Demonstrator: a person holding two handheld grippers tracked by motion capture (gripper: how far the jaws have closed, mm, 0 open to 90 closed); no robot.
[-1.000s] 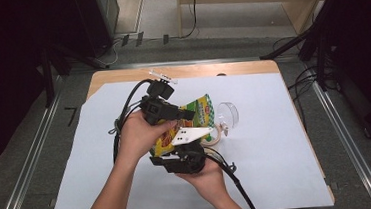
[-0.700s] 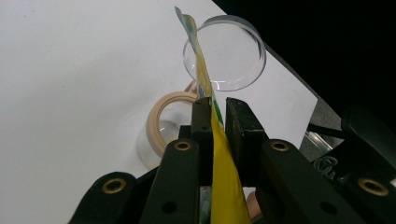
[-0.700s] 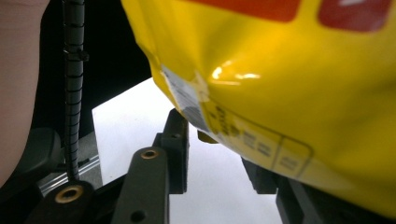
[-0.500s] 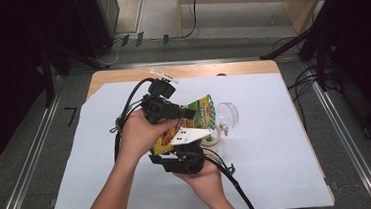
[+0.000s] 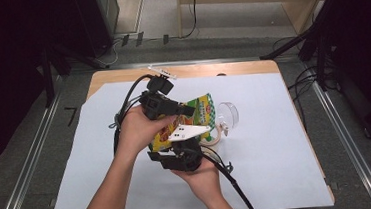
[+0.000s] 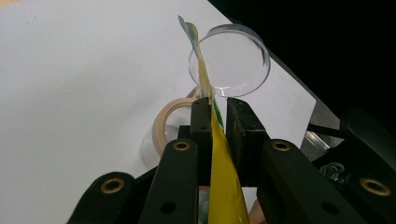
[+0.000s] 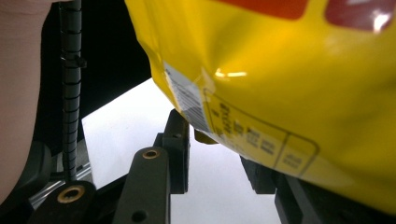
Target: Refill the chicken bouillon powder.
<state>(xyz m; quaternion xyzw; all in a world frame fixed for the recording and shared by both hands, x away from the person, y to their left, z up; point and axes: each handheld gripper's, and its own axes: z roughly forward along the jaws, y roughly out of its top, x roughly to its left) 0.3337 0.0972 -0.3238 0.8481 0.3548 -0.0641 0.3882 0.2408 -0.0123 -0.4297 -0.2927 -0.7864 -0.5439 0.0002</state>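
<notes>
A yellow and green snack bag (image 5: 201, 110) is held up over the middle of the table between both grippers. My left gripper (image 5: 186, 109) comes at it from the left and is shut on the bag's thin edge (image 6: 219, 158), which runs upright between the two jaws of the left gripper (image 6: 218, 105). My right gripper (image 5: 179, 146), with a white three-cornered plate on top, sits under the bag's near end. In the right gripper view the jaws of the right gripper (image 7: 217, 135) stand apart, and the yellow bag (image 7: 289, 70) hangs over them with its lower corner in the gap.
A clear round cup (image 5: 228, 112) lies on its side just right of the bag, with a beige tape roll (image 5: 217, 133) in front of it. White paper (image 5: 278, 167) covers the wooden table. Cables trail from both grippers toward the near edge.
</notes>
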